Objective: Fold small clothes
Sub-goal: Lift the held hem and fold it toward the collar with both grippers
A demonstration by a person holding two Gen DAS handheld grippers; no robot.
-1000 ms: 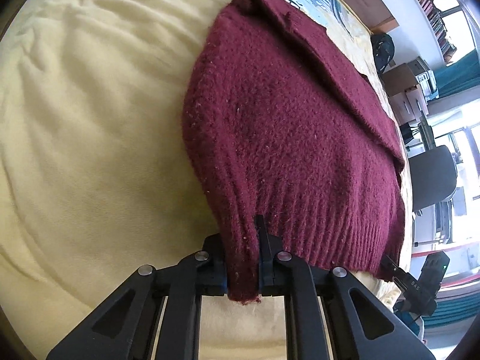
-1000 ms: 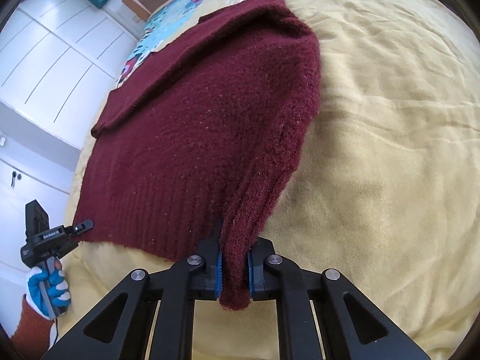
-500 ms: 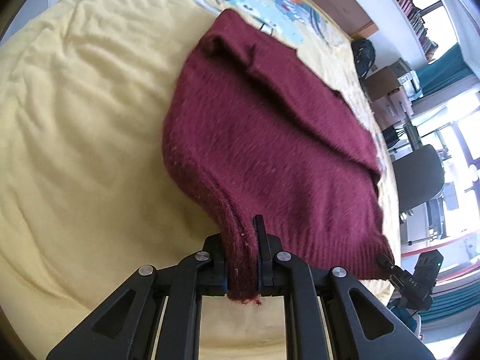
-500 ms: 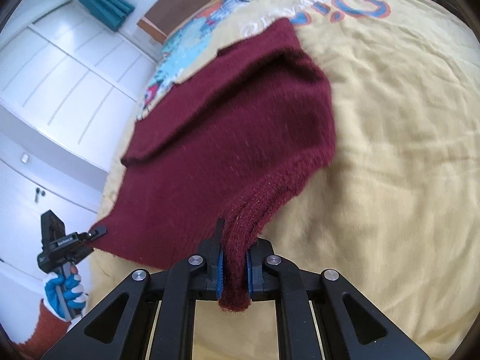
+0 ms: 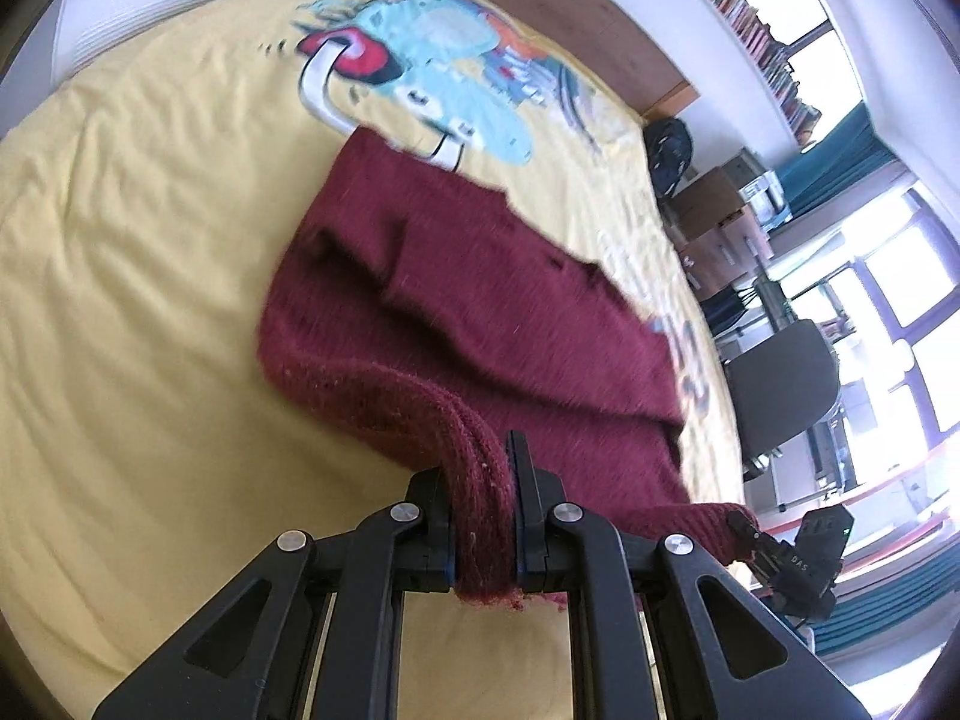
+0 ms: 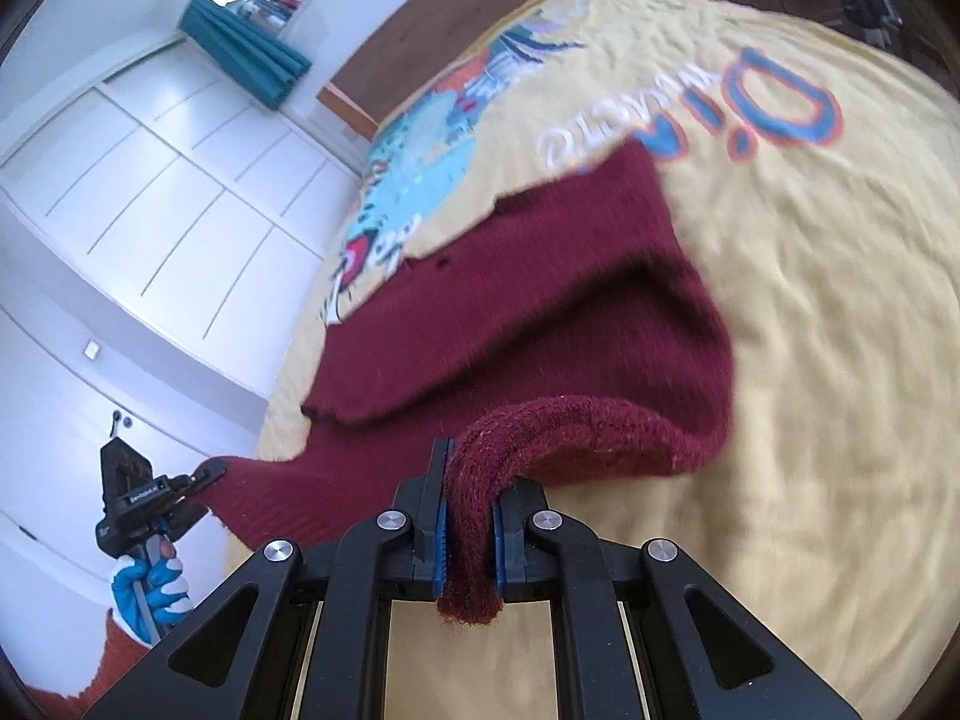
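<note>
A dark red knitted sweater [image 5: 480, 300] lies on a yellow bedspread [image 5: 132, 276], its far part flat and its near ribbed hem lifted. My left gripper [image 5: 483, 516] is shut on one hem corner. My right gripper [image 6: 468, 516] is shut on the other hem corner of the sweater [image 6: 540, 312]. The hem hangs between the two grippers above the bed. The right gripper also shows at the right of the left wrist view [image 5: 780, 546], and the left gripper at the left of the right wrist view [image 6: 180, 480].
The bedspread [image 6: 810, 300] has a blue and red cartoon print [image 5: 432, 60] beyond the sweater. White wardrobe doors [image 6: 120, 180] stand on one side of the bed. A dark chair [image 5: 780, 384], boxes [image 5: 714, 204] and a window are on the other side.
Both grippers have lifted the hem and carried it forward over the sweater. The near part has risen off the bed and curls over, and more of the printed bedspread shows.
</note>
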